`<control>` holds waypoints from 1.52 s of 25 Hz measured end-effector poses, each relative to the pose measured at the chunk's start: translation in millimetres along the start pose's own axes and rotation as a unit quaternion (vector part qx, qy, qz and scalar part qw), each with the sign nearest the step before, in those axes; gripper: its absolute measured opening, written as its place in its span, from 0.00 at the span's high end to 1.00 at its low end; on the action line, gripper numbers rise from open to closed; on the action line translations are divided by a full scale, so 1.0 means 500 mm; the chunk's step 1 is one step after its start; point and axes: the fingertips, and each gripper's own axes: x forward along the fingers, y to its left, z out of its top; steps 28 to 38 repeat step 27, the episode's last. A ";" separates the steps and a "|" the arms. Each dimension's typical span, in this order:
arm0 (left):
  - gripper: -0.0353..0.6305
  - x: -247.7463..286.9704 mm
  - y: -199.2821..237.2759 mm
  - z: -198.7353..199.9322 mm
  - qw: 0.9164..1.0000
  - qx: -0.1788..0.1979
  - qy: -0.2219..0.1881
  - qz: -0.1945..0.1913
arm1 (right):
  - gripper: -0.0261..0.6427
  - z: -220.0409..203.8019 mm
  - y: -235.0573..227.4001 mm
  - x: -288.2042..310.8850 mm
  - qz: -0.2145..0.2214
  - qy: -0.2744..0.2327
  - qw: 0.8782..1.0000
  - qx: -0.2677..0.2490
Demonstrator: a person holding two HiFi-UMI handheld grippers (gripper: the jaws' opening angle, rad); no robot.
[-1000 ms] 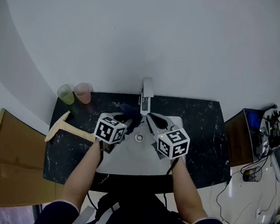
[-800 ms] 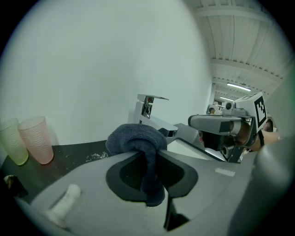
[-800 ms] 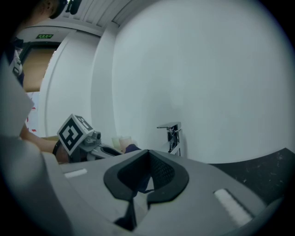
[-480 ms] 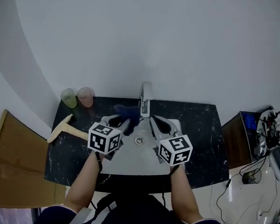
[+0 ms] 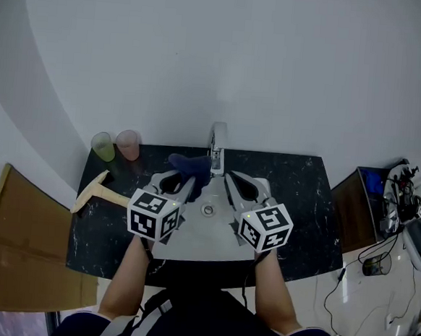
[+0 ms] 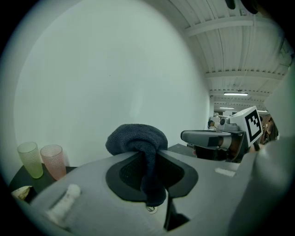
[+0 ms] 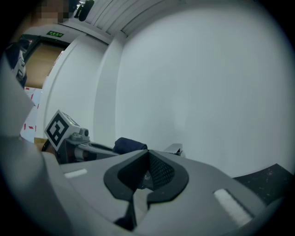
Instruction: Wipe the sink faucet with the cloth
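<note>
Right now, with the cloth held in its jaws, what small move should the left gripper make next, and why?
Probably shift the dark blue terry cloth rightward onto the silver metal faucet. The left gripper has its jaws clamped on the cloth, which sits just left of the faucet in the head view, apparently not yet on it.

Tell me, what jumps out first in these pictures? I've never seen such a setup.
Most striking is the dark blue cloth, bunched up and pinched in the left tongs, close beside the faucet at the back of the grey sink. The right tongs are shut on nothing, and both carry cubes with bold black-and-white squares. A green cup and a pink cup stand at the black counter's back left corner.
</note>
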 end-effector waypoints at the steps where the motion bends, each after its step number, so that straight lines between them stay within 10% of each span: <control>1: 0.86 -0.001 -0.001 0.003 1.000 0.001 -0.001 0.000 | 0.95 0.003 0.001 0.000 0.001 -0.001 1.000 -0.002; 38: 0.86 0.006 -0.008 0.015 1.000 0.001 -0.006 -0.007 | 0.95 0.015 -0.005 -0.001 0.005 -0.004 1.000 -0.006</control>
